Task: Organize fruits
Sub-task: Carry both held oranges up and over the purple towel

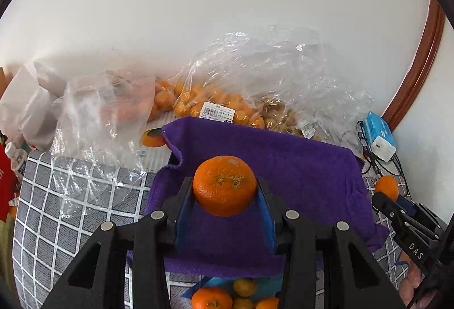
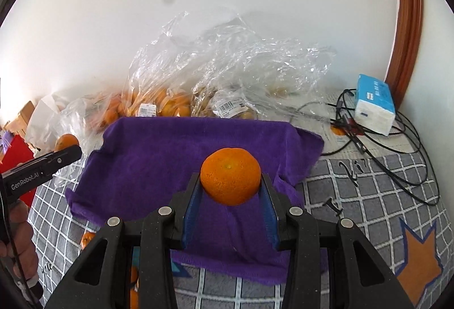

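In the left wrist view my left gripper (image 1: 224, 190) is shut on an orange mandarin (image 1: 224, 178), held above a purple towel (image 1: 298, 167). In the right wrist view my right gripper (image 2: 230, 184) is likewise shut on a second mandarin (image 2: 229, 170) over the same purple towel (image 2: 147, 161). The right gripper also shows at the right edge of the left view, still with its mandarin (image 1: 386, 187). The left gripper's finger (image 2: 56, 160) reaches in from the left of the right view, a mandarin (image 2: 66, 141) at its tip.
Clear plastic bags of small oranges (image 1: 215, 102) and of pale brown produce (image 2: 227, 107) lie against the white wall. Loose mandarins (image 1: 211, 299) sit below the towel's near edge. A blue tissue pack (image 2: 374, 105) and black cables (image 2: 397, 144) lie at right on the grey checked tablecloth (image 2: 369, 195).
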A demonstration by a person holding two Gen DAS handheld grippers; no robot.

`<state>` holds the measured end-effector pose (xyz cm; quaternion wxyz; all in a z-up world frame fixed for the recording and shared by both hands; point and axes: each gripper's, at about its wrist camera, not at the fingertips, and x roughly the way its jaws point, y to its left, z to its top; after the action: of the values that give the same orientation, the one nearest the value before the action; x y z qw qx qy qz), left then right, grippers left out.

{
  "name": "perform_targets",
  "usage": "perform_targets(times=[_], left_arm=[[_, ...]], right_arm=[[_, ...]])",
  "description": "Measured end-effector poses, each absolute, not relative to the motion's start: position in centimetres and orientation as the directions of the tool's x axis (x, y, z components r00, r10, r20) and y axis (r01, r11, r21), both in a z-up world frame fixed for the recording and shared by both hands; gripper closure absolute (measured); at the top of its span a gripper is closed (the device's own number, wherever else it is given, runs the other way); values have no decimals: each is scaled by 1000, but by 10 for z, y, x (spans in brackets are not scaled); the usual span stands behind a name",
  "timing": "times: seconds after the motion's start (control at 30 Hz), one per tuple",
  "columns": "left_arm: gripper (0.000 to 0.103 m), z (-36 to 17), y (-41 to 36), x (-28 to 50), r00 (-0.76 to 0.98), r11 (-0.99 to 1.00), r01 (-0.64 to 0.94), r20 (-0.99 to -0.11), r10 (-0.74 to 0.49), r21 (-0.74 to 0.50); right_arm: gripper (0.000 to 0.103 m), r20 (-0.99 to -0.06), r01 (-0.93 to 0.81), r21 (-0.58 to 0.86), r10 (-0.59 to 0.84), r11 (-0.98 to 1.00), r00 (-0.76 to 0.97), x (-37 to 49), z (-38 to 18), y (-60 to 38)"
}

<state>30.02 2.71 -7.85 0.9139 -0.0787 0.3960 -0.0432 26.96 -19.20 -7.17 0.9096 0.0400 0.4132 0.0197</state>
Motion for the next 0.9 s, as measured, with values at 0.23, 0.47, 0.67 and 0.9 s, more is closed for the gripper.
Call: perform_targets(times=[0.23, 0.47, 0.67, 0.9], left_arm=[[63, -103, 16, 335, 645, 985, 17, -751, -142, -171], [63, -139, 12, 353, 597, 984, 6, -789, -147, -178], [63, -156, 7, 358, 571, 986, 10, -809, -141, -165], [63, -157, 2, 360, 562, 990, 22, -817, -130, -142]], right_arm=[[63, -783, 10, 65, 45, 998, 621, 308, -97, -187], [63, -835, 24, 41, 21, 999, 550, 332, -132, -183], [63, -853, 11, 12, 5, 1000, 522, 338, -148, -176], [63, -861, 25, 11, -3, 1000, 508, 340, -157, -176]])
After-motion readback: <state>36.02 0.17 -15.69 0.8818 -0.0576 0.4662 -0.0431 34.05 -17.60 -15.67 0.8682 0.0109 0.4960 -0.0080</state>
